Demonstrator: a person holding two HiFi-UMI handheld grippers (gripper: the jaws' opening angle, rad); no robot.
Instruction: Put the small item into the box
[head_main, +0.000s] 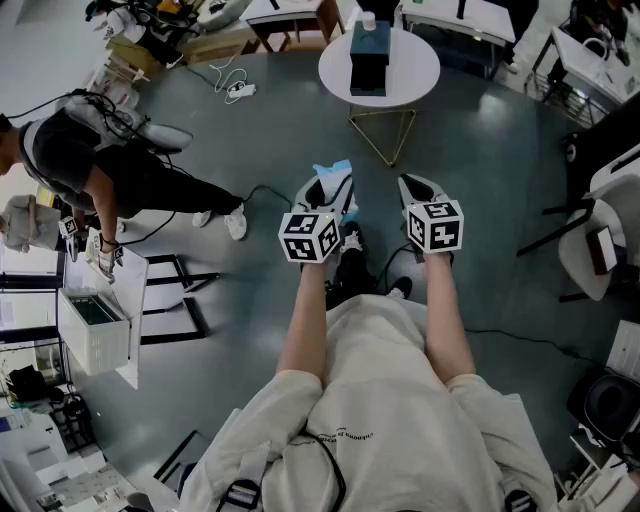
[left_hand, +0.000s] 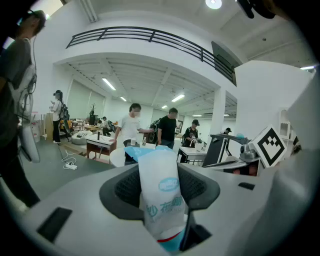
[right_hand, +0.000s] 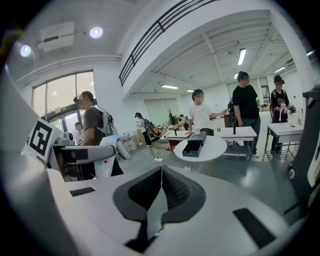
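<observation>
The person is at the carrying stage: the packet (left_hand: 162, 200) is in the grip but nowhere near the box (head_main: 370, 58), which sits on the round white worktop (head_main: 420, 70) well ahead across the grey floor. The left tongs (head_main: 330, 186) are clamped on the packet, a white and blue sachet standing upright between the pads with its top poking out past the tips. The right tongs (head_main: 418, 190) are pressed together with nothing in them.

Both bare forearms reach straight out from the body, roughly side by side and level, with the tongs pointing towards the worktop.

As I read it, the next move is to walk up to the worktop, bring the left tongs over the box, which looks open-topped from the right gripper view, lower the packet inside and only then let the grip go.
</observation>
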